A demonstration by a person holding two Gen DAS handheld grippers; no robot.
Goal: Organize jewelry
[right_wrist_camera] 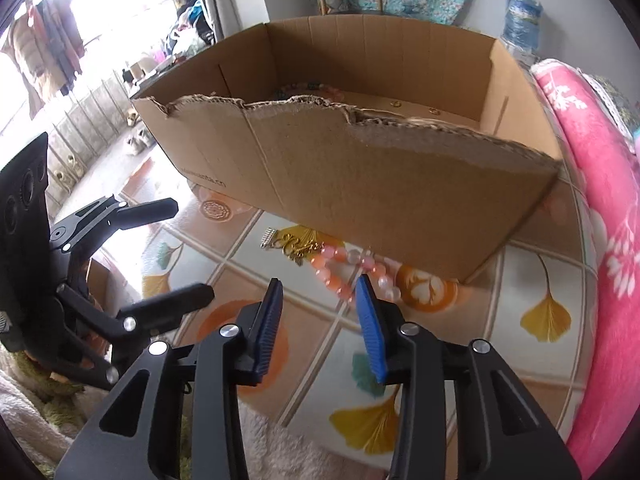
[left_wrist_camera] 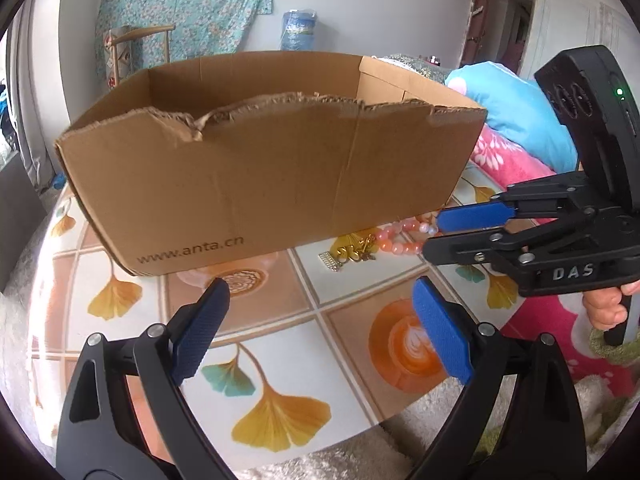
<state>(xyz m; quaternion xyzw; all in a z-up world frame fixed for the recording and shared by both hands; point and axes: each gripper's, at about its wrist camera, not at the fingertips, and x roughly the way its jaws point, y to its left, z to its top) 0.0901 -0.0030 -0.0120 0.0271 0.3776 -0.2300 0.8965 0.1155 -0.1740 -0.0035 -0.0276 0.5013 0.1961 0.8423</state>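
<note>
Round table with ginkgo-print cloth carries a torn cardboard box; pink bead bracelet and gold chain piece lie on the cloth just beside its front wall. Left gripper jaws wide apart, empty. Right gripper jaws partly apart, nothing clamped, tips near the beads.

bead bracelet and chain on table, before cardboard box
</note>
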